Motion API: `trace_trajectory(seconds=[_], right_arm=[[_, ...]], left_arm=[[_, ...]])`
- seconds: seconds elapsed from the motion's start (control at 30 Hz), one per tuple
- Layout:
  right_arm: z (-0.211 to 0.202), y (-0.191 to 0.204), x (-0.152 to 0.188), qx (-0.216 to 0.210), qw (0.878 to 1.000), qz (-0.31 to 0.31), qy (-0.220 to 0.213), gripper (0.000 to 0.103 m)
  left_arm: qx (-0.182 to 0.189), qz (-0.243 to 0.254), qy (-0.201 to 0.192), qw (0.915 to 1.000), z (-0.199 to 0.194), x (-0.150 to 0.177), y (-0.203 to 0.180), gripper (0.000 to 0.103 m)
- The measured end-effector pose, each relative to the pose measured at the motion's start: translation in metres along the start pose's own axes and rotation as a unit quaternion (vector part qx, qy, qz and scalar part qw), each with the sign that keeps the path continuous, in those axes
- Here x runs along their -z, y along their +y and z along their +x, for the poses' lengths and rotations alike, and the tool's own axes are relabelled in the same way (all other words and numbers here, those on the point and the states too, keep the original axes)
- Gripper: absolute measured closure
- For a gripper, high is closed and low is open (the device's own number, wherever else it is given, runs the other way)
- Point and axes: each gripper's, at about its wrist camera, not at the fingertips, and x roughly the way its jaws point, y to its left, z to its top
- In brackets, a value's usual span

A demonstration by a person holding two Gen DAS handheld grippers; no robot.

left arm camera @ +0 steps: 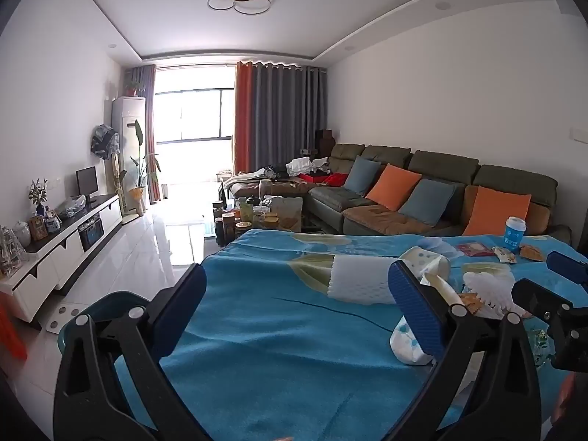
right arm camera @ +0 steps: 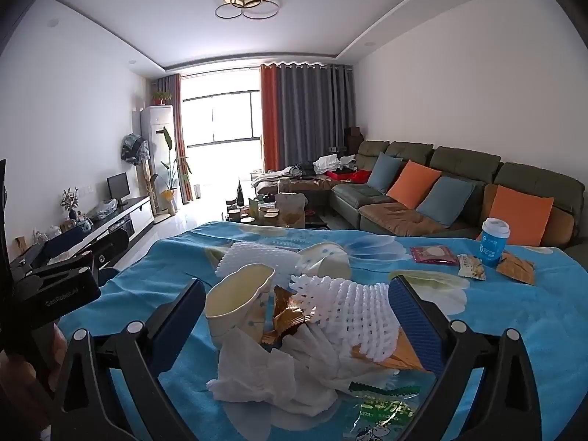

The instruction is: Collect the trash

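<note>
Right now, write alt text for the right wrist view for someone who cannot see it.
The right gripper, fingers wide open, faces a heap of trash on a blue floral cloth: a crumpled paper cup, white foam fruit net, tissue and gold wrapper. Farther right stand a blue lidded cup and snack wrappers; a sofa lies beyond.

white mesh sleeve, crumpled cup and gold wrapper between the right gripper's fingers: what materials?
White mesh sleeve: looks like soft foam netting, matte, with an open diamond lattice. Crumpled cup: likely thin paper, cream inside, printed dots outside, rim dented. Gold wrapper: probably metallised film, shiny with sharp creases and a crimped edge.
</note>
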Motion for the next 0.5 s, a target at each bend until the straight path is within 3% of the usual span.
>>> trace_trajectory(seconds=[0.5], right_arm=[[-0.001,0.001,0.001,0.001,1.000,-0.002,-0.004,0.007]], left_arm=[[0.005,-0.008,-0.006,0.9999,-0.010,-0.003,0.000,0.006]])
